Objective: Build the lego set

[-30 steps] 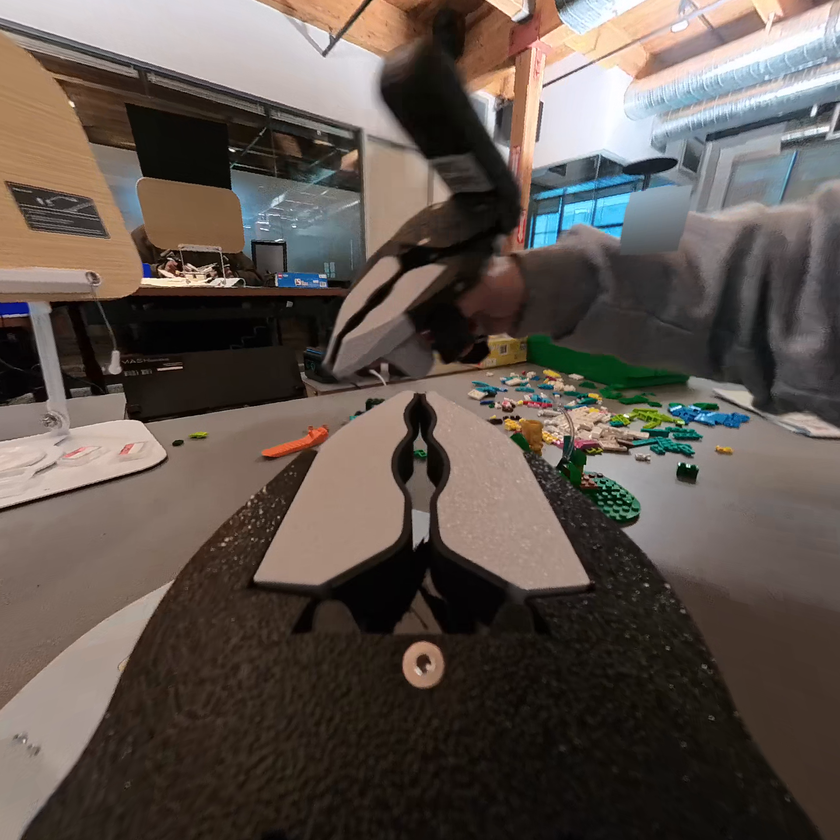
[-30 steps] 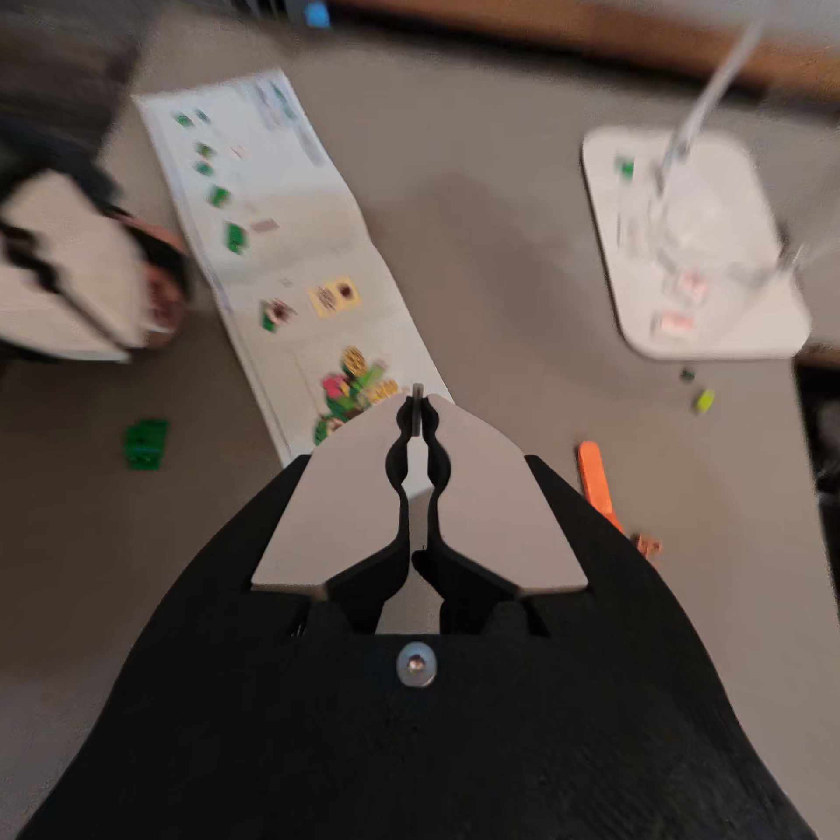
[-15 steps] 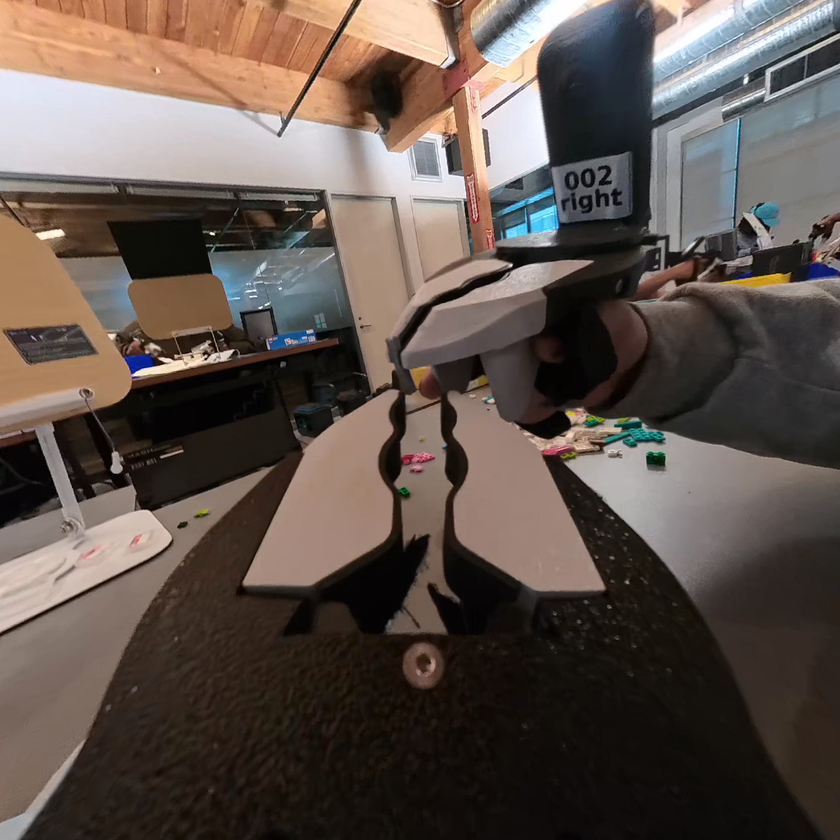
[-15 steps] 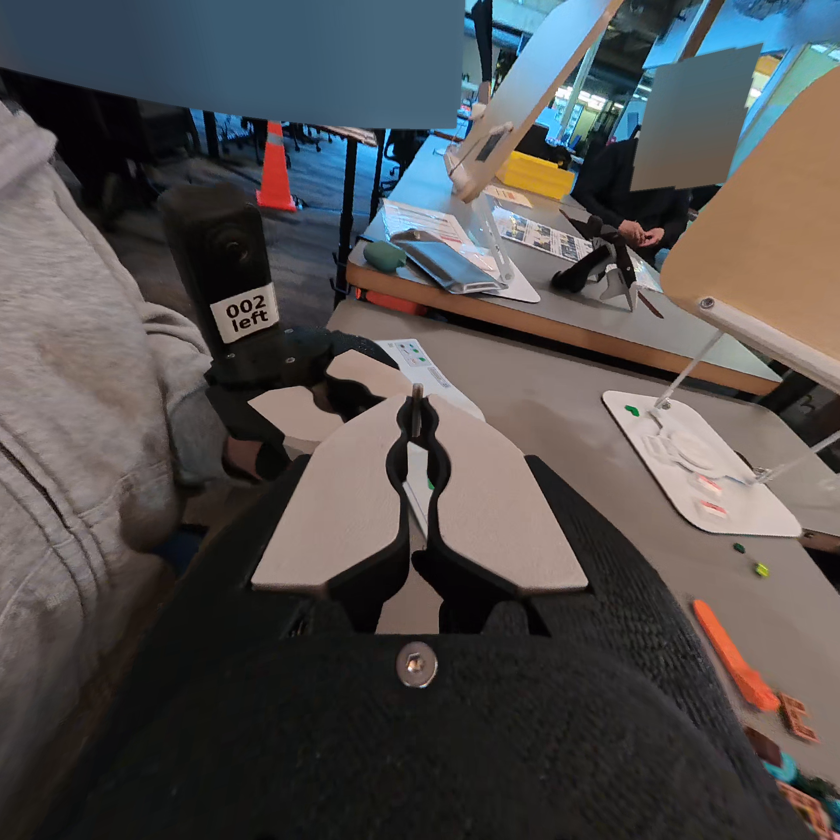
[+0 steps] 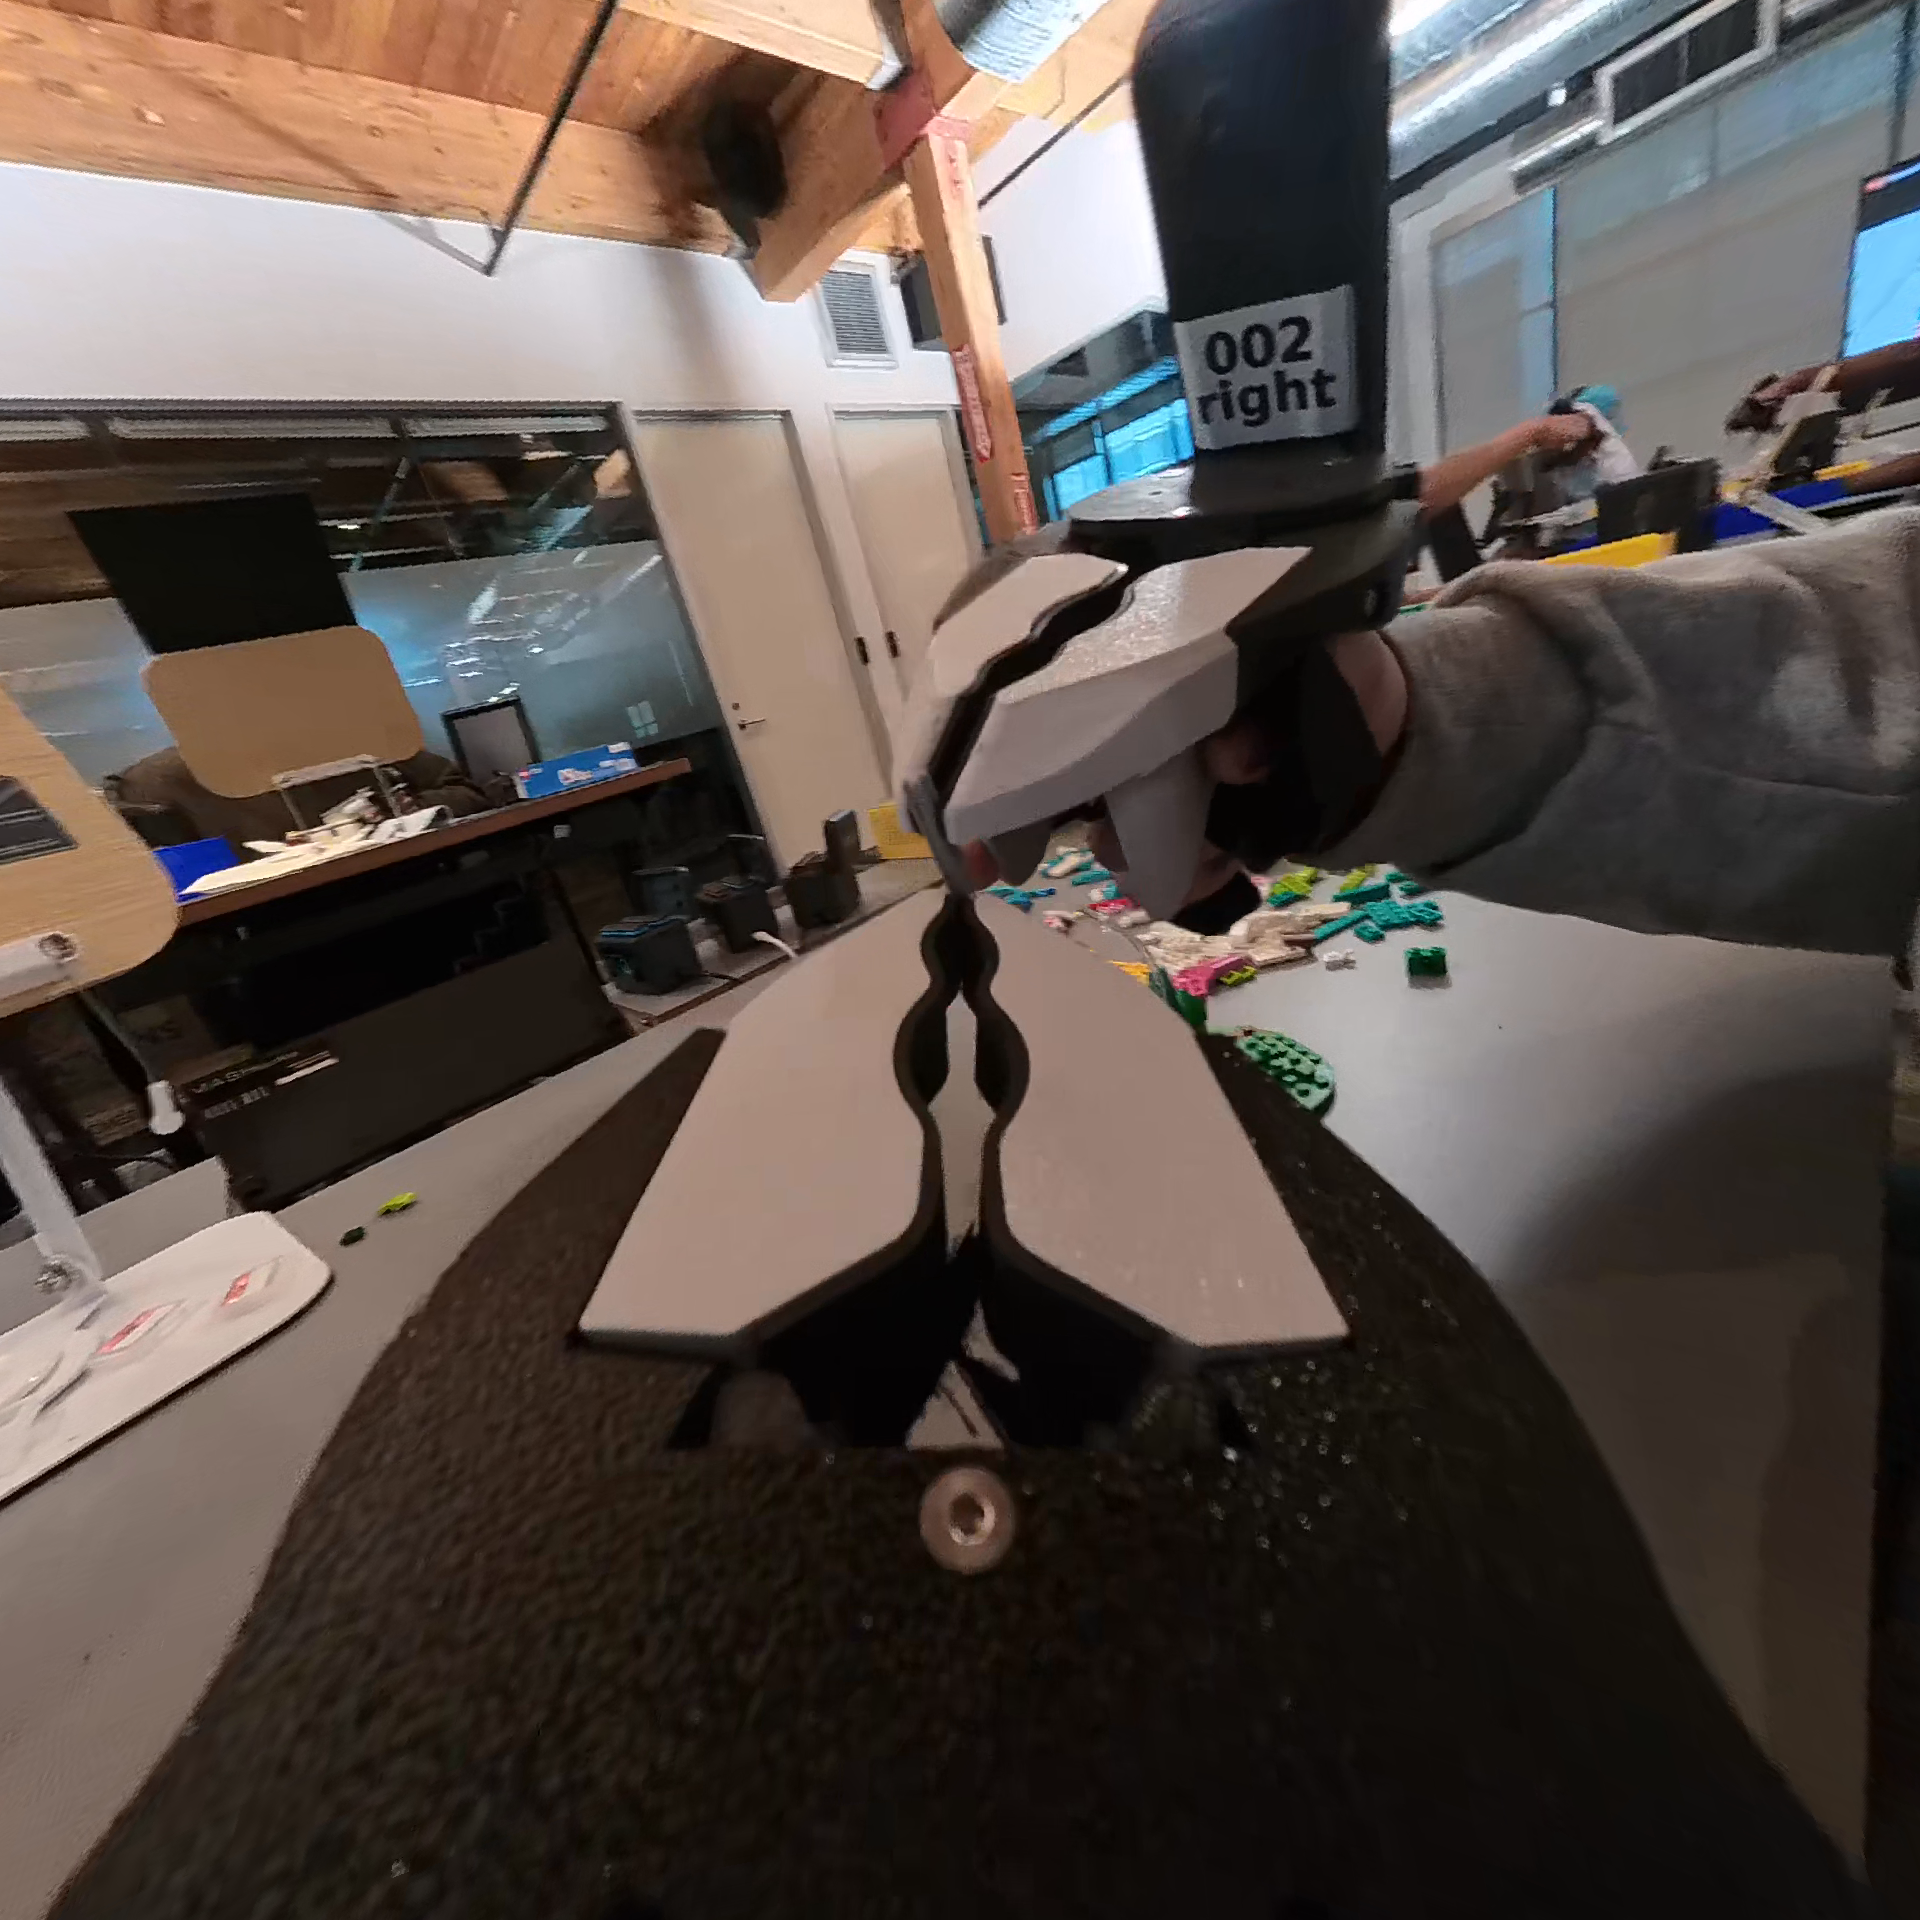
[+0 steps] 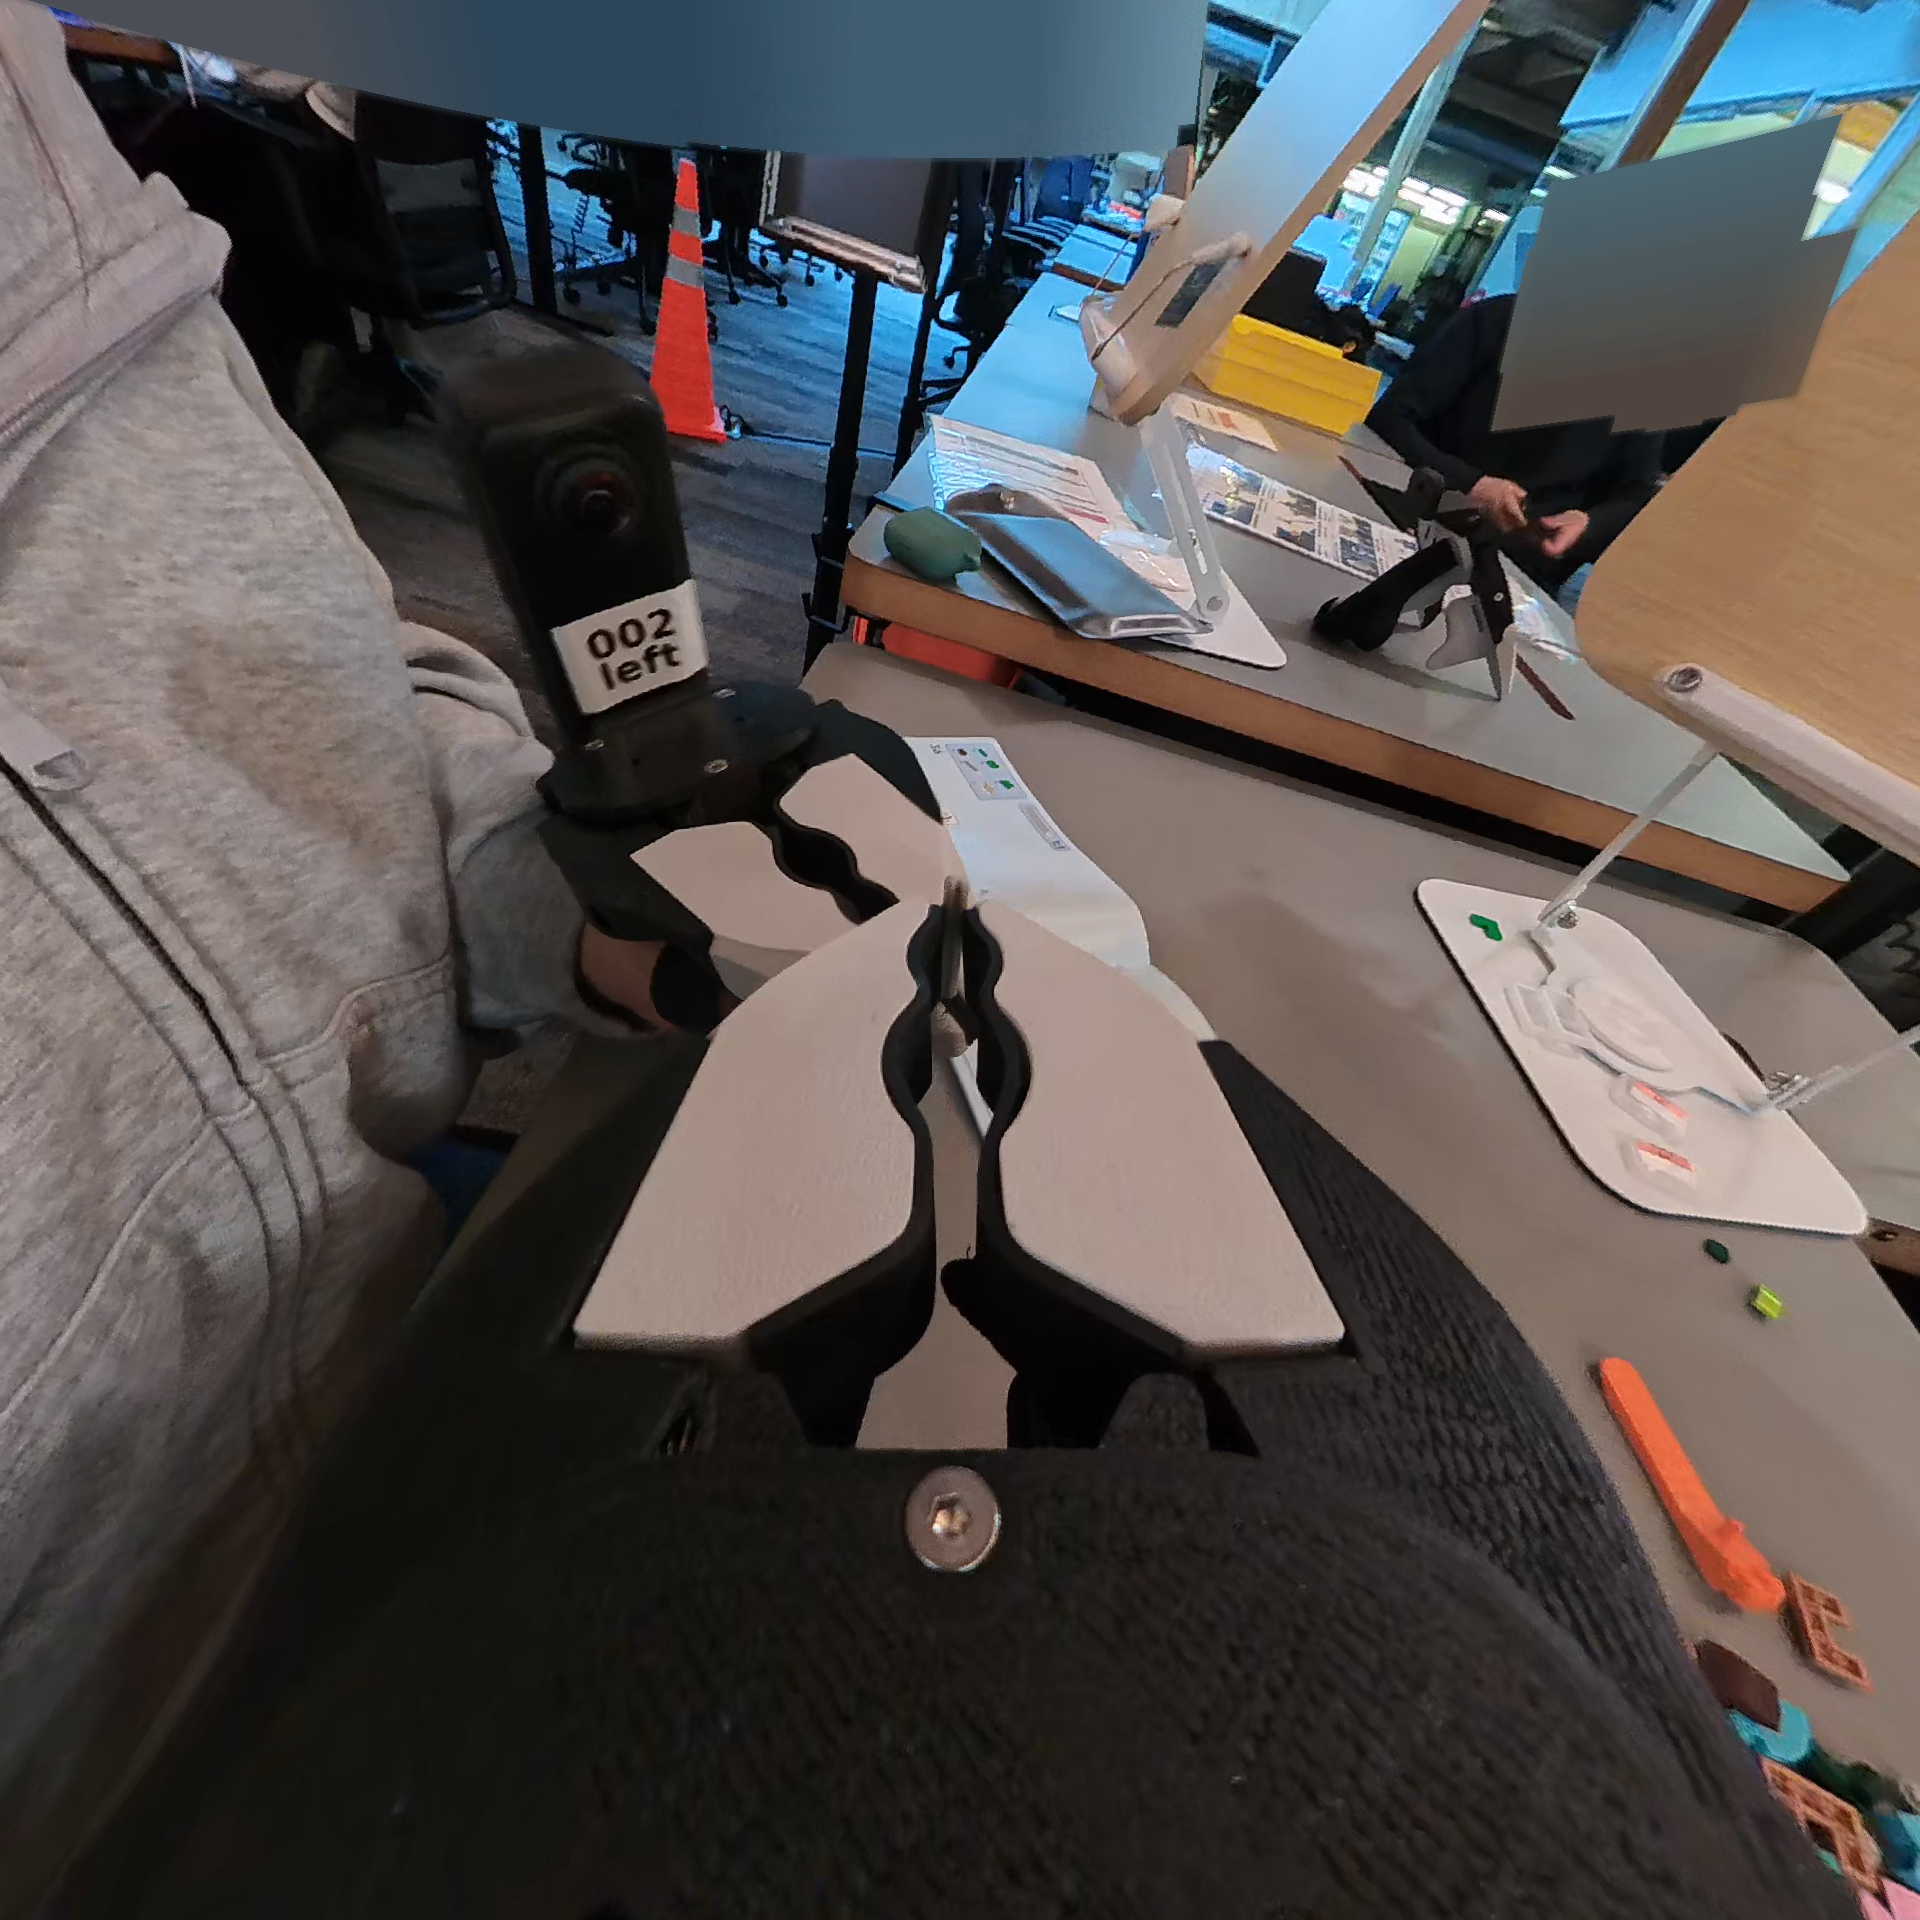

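Note:
My right gripper (image 6: 951, 920) is shut on a thin grey piece (image 6: 952, 902) that stands edge-on out of its fingertips. In the left wrist view the right gripper (image 5: 925, 821) comes in from the right and above, and the thin grey piece (image 5: 938, 847) slants down from its tips. My left gripper (image 5: 956, 914) is shut, tip to tip with the right one, and pinches the lower end of that piece. In the right wrist view the left gripper (image 6: 914, 878) comes in from the left with its fingers together. Both are held above the grey table (image 6: 1299, 935).
Several loose bricks (image 5: 1299, 925) and a round green plate (image 5: 1283, 1065) lie on the table at the right. An open booklet (image 6: 1029, 862) lies under the grippers. A white stand base (image 6: 1621, 1049), an orange tool (image 6: 1662, 1475) and small bricks lie to the right. Left and right tips are no more than a few centimetres apart.
The left gripper's fingers stood apart half a second ago and have come together at the end of the grey piece. Both grippers rose from the table and met tip to tip.

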### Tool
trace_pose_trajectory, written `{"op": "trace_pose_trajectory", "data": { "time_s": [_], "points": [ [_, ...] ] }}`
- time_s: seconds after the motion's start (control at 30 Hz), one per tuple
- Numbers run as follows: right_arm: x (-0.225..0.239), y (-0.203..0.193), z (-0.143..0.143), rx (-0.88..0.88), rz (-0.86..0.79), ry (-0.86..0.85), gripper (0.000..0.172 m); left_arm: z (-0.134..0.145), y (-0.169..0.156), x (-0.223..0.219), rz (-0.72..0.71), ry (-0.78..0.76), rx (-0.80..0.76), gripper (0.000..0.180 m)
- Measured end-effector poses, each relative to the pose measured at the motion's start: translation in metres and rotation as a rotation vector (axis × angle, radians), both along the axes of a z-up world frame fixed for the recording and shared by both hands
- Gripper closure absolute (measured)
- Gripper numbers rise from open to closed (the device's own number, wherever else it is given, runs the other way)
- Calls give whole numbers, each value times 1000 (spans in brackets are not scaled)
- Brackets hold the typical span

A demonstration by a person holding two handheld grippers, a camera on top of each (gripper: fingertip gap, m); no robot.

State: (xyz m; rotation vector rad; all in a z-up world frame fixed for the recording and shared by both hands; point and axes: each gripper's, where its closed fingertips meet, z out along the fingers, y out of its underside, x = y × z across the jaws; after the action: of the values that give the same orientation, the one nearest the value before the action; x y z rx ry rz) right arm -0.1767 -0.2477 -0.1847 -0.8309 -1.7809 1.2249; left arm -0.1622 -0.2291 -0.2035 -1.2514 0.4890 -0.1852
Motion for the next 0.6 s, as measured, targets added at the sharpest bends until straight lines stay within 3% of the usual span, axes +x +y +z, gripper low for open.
{"op": "trace_pose_trajectory", "data": {
  "time_s": [0.3, 0.43, 0.6],
  "points": [
    [13, -2, -8, -68, 108, -138, 170, -7, -9, 10, -259, 2, -64, 180],
    [13, -1, -8, -96, 109, -136, 170, -10, -9, 8, -295, -23, -106, 180],
    [6, 4, -7, -158, 52, -89, 170, -6, -3, 0, -230, -87, -90, 180]
  ]
}}
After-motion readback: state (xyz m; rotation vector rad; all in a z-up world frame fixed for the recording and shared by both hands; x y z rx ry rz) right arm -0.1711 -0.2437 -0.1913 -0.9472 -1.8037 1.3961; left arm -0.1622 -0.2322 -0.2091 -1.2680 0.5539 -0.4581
